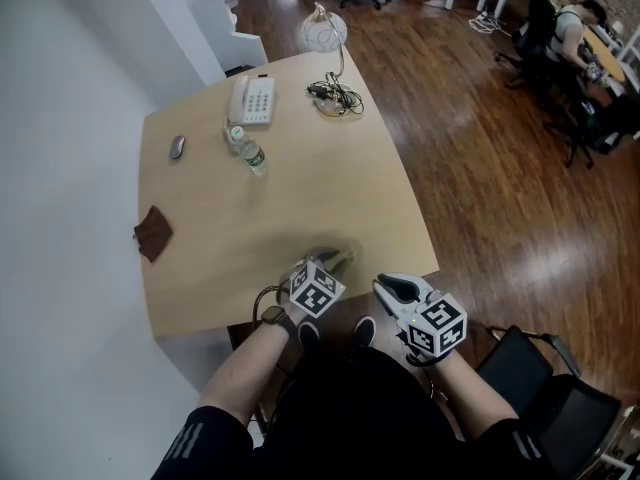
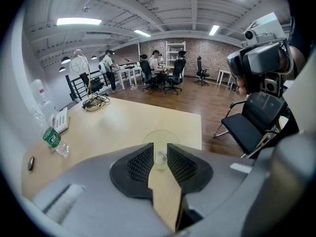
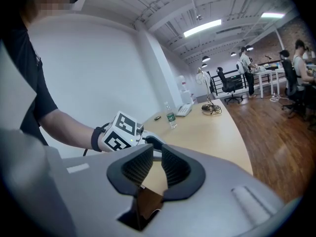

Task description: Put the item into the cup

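Observation:
A clear glass cup (image 2: 160,138) stands near the table's front edge, just beyond the tips of my left gripper (image 2: 160,154). Its jaws stand apart and the pads touch nothing. Through the gap, a small pale item (image 2: 158,157) seems to lie in the bottom of the cup; it is too small to name. In the head view the left gripper (image 1: 338,266) points at the faint cup (image 1: 332,254). My right gripper (image 1: 386,286) hovers off the table's front corner, to the right of the left one. Nothing sits between its slightly parted jaws in the right gripper view (image 3: 157,154).
Farther back on the table (image 1: 380,178) are a water bottle (image 1: 248,152), a white phone (image 1: 253,99), a mouse (image 1: 177,147), a brown cloth (image 1: 153,232) at the left edge, and a lamp (image 1: 325,33) with cables (image 1: 335,96). A black chair (image 1: 540,388) stands at my right.

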{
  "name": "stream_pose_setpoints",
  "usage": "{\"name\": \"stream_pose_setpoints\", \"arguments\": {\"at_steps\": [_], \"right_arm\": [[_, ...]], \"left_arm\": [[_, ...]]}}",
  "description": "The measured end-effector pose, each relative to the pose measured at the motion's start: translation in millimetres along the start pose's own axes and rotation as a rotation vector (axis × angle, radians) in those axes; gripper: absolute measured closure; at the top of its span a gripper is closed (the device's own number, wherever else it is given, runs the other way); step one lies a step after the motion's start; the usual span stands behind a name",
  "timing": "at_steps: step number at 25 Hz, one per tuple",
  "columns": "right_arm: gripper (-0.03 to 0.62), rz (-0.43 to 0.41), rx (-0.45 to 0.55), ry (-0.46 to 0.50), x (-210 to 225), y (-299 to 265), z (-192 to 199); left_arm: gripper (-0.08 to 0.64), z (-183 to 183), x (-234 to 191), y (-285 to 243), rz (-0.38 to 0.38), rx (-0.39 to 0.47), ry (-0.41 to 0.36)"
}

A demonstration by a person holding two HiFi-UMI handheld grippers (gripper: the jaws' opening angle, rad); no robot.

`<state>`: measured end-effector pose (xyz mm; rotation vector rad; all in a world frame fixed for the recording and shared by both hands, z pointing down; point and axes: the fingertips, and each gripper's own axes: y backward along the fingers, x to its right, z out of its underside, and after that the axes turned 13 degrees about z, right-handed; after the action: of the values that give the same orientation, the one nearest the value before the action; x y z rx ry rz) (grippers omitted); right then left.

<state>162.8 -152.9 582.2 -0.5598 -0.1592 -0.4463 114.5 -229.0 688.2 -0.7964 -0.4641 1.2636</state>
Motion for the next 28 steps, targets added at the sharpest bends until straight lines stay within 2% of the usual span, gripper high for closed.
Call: {"name": "stream_pose_setpoints", "arguments": {"at_steps": [5, 9, 14, 16, 19, 25, 28], "right_arm": [[0.529, -0.039, 0.017, 0.017, -8, 0, -9], [0.529, -0.109, 0.040, 0.043, -22, 1, -24], [0.531, -0.218, 0.056, 0.092, -55, 2, -44], [0.537, -0.235, 0.074, 0.119, -70, 7, -51], [0.583, -0.244, 0.112, 0.132, -88, 20, -59], [0.584, -0.249, 0.134, 0.197, -131, 56, -36], [0.584, -0.249, 0.138, 0.182, -161, 76, -13]], "left_arm": [[0.479, -16, 4, 36, -0.037, 0.120, 0.043], [0.479, -19, 13, 75, -0.087, 0.213, 0.072], [0.480, -7, 35, 129, -0.150, 0.289, 0.122], [0.480, 2, 51, 149, -0.152, 0.309, 0.145], [0.480, 16, 75, 174, -0.168, 0.344, 0.168], [0.480, 48, 133, 199, -0.171, 0.370, 0.167], [0.479, 69, 164, 219, -0.171, 0.375, 0.153]]}}
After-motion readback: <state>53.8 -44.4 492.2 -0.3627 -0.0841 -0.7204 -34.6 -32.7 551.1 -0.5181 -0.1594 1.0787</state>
